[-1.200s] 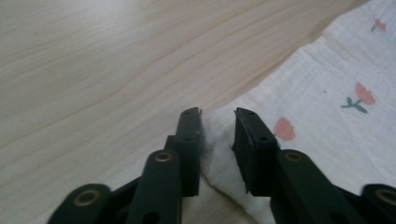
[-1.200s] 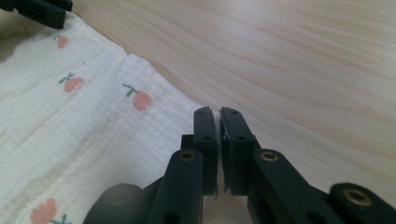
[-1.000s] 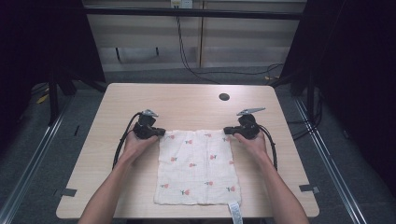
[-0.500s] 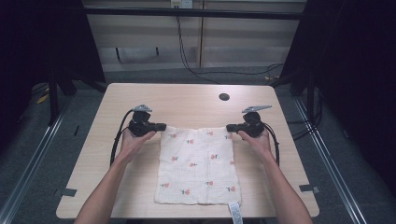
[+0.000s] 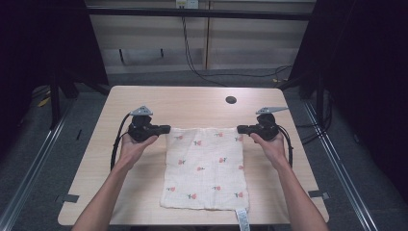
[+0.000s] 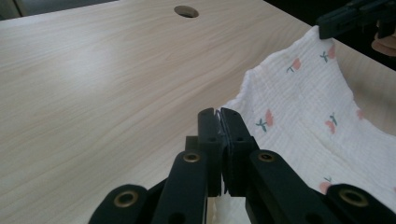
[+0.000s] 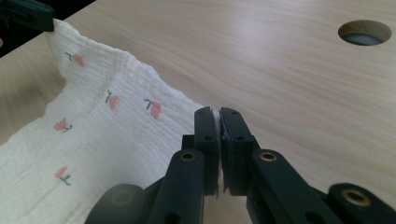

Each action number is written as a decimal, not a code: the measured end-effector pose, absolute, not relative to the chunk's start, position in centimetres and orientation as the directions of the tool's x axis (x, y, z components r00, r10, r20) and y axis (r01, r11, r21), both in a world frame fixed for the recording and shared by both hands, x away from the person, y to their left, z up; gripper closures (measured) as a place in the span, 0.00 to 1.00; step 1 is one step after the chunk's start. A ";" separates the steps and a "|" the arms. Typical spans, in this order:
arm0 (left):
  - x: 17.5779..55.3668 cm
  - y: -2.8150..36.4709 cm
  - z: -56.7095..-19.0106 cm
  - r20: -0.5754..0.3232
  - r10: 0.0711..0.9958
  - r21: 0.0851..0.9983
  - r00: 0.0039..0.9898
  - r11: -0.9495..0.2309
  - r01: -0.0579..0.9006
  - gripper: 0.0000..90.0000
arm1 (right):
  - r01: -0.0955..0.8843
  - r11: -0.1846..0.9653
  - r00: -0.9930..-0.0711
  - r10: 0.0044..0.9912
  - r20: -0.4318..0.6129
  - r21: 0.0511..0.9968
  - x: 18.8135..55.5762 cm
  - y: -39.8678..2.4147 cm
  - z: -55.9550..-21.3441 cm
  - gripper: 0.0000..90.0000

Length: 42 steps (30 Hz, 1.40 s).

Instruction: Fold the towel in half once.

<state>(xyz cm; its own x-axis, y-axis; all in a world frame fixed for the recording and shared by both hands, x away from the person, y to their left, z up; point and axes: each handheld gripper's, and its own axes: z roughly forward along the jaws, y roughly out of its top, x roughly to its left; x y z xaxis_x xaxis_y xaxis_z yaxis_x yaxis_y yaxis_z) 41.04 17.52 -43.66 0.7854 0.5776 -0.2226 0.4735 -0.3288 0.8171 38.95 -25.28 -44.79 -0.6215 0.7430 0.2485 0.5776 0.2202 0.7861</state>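
Cloth [image 5: 204, 166] is hanging stretched between both tools: left gripper [image 5: 165, 129] is clenching its ten-o'clock corner, right gripper [image 5: 239, 129] is clenching its two-o'clock corner above the table [image 5: 192, 103].

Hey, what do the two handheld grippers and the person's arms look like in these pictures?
Both the left gripper and the right gripper are black, each with two flat jaws on linkage arms with brass-coloured rivets. A grey three-cornered plate tops each, and a black cable loops from each. The forearms are bare, with no sleeves or gloves.
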 end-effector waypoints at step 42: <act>33.3 20.6 -41.4 -0.220 0.493 0.874 0.842 -0.283 0.395 0.98 | 0.454 0.249 -0.718 0.671 0.185 0.855 30.6 -25.9 -40.7 0.97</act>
